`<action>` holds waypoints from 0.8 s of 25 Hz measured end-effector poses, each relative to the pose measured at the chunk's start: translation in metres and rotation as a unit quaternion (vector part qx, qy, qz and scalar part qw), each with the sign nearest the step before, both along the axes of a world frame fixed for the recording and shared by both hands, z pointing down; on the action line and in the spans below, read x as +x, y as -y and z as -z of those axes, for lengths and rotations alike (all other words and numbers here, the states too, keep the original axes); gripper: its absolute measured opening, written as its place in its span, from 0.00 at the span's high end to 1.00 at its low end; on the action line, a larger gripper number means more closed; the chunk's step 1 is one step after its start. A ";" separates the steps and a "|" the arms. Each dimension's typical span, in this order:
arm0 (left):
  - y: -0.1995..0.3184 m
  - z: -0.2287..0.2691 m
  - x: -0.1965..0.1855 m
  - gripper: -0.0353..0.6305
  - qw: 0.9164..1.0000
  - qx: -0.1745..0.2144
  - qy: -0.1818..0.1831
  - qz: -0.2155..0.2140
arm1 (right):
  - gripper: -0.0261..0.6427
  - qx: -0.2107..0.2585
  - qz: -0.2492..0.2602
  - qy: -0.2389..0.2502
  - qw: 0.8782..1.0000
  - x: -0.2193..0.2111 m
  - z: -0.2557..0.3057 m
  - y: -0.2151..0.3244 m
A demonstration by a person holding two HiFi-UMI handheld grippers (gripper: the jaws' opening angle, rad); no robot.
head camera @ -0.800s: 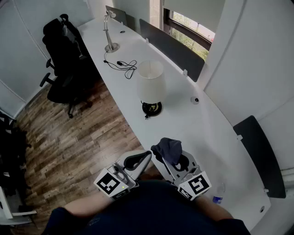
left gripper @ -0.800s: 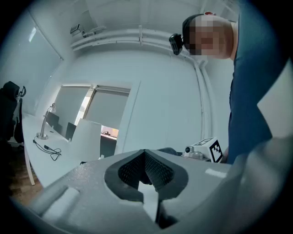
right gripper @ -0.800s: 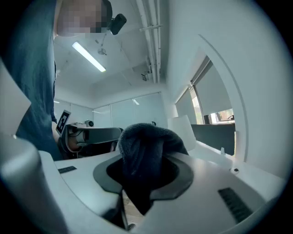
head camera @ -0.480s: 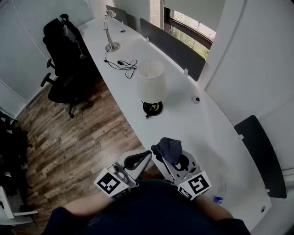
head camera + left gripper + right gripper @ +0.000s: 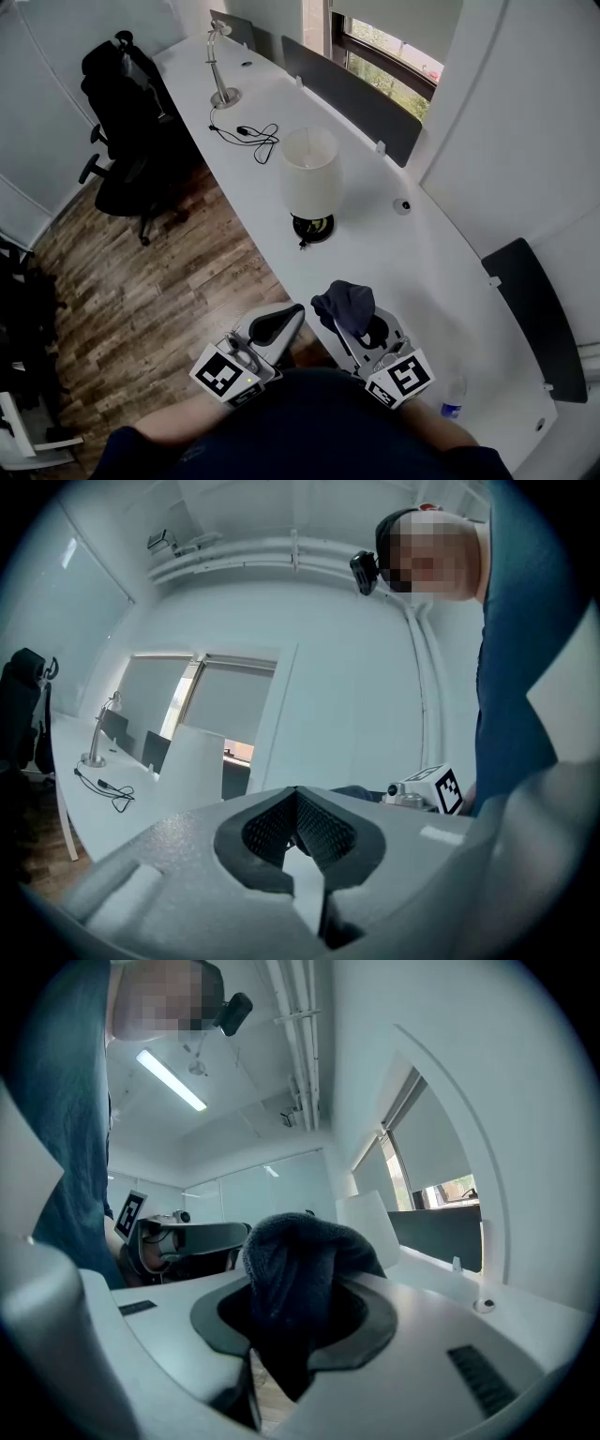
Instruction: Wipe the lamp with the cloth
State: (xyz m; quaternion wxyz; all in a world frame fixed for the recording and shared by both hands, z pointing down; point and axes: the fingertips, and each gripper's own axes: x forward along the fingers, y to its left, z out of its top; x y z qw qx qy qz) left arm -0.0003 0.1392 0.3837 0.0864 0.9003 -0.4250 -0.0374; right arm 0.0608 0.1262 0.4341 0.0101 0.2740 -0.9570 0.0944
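Right gripper (image 5: 354,319) jaws clamped on dark cloth (image 5: 344,300). Left gripper (image 5: 292,315) jaws closed, empty. Both at the desk (image 5: 412,258) edge by the floor, well apart from lamp (image 5: 311,173).

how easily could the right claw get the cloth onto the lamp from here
Probably yes: the right claw, shut on the cloth, is held back near the person, and the desk between it and the lamp looks bare, so a forward reach should meet nothing.
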 end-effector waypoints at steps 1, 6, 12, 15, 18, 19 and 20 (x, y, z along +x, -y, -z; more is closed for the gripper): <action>0.005 -0.001 -0.004 0.94 1.000 0.003 -0.003 -0.002 | 0.78 0.000 -0.003 0.000 1.000 -0.003 0.000 0.005; 0.036 0.001 -0.027 0.94 1.000 0.006 -0.009 -0.025 | 0.78 0.001 -0.029 -0.003 1.000 -0.021 0.005 0.037; 0.084 0.016 -0.067 0.94 0.998 0.026 -0.009 -0.050 | 0.78 0.011 -0.076 0.003 0.997 -0.048 0.023 0.081; 0.108 0.014 -0.089 0.94 0.998 0.012 0.003 -0.057 | 0.78 0.015 -0.099 -0.003 0.995 -0.060 0.029 0.099; 0.131 0.020 -0.104 0.94 0.997 0.018 -0.003 -0.074 | 0.78 0.017 -0.129 -0.008 0.991 -0.067 0.033 0.116; 0.137 0.020 -0.107 0.94 0.996 0.018 -0.004 -0.082 | 0.78 0.017 -0.138 -0.009 0.990 -0.070 0.035 0.120; 0.143 0.021 -0.110 0.94 0.996 0.019 -0.005 -0.089 | 0.78 0.017 -0.146 -0.010 0.989 -0.072 0.036 0.123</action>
